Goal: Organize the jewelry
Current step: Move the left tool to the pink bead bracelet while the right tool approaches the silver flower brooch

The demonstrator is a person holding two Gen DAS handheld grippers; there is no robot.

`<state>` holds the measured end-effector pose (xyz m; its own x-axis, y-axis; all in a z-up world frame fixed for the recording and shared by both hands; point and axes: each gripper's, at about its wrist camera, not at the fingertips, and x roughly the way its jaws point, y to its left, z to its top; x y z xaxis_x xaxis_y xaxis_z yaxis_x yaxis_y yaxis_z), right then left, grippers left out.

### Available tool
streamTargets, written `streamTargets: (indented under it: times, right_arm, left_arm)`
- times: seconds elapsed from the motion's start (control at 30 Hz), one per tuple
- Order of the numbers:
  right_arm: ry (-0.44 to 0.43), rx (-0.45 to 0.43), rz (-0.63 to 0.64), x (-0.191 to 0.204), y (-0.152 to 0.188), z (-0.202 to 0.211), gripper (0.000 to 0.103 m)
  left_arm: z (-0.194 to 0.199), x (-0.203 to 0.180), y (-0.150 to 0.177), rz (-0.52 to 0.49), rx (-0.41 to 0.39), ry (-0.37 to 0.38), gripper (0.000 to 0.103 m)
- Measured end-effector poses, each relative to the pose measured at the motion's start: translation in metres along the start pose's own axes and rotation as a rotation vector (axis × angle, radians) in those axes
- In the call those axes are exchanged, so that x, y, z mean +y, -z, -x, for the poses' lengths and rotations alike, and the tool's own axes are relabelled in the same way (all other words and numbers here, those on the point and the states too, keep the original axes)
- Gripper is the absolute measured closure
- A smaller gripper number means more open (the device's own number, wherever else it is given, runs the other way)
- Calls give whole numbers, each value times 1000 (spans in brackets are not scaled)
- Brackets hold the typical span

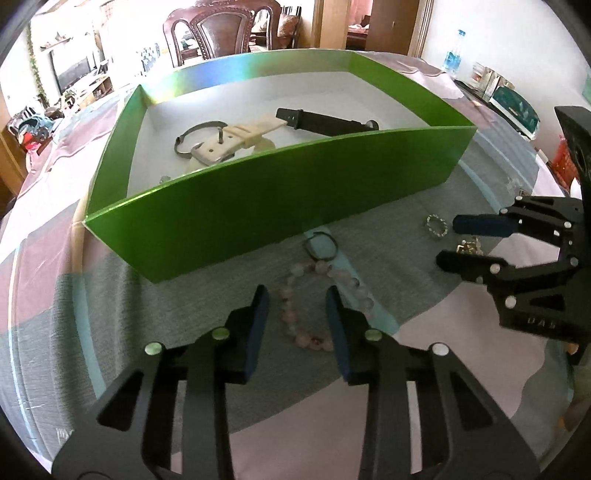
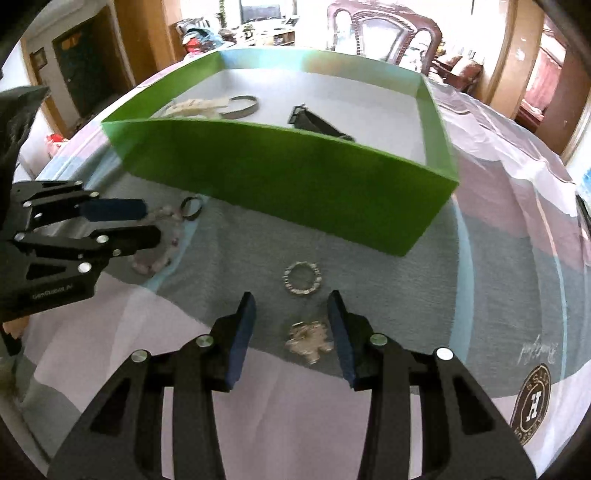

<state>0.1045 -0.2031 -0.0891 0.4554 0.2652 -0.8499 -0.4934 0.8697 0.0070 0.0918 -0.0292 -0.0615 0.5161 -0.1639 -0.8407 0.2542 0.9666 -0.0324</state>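
A green box (image 1: 258, 199) with a white floor stands on the cloth; it also shows in the right wrist view (image 2: 295, 173). Inside lie a cream strap (image 1: 240, 136), a metal bangle (image 2: 242, 105) and a black strap (image 1: 325, 120). My left gripper (image 1: 297, 295) is open over a pink bead bracelet (image 1: 295, 325), with a dark ring (image 1: 320, 249) just beyond. My right gripper (image 2: 291, 301) is open around a silver charm (image 2: 308, 341), below a silver beaded ring (image 2: 303, 282). Each gripper shows in the other's view, the right (image 1: 448, 240) and the left (image 2: 151, 221).
The table wears a cloth of grey, pink and white patches (image 2: 498, 258) with a round logo (image 2: 532, 402) at the right. A wooden chair (image 1: 218, 29) stands behind the box. A water bottle (image 1: 453, 51) and clutter sit at the far right.
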Motion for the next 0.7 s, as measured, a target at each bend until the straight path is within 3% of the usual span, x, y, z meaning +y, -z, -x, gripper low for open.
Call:
streamTargets:
  times: [0.7]
  right_arm:
    - [1,7,4,-6,2,0,61]
  left_arm:
    - [-1,-5,2,-15,-13,-20,62]
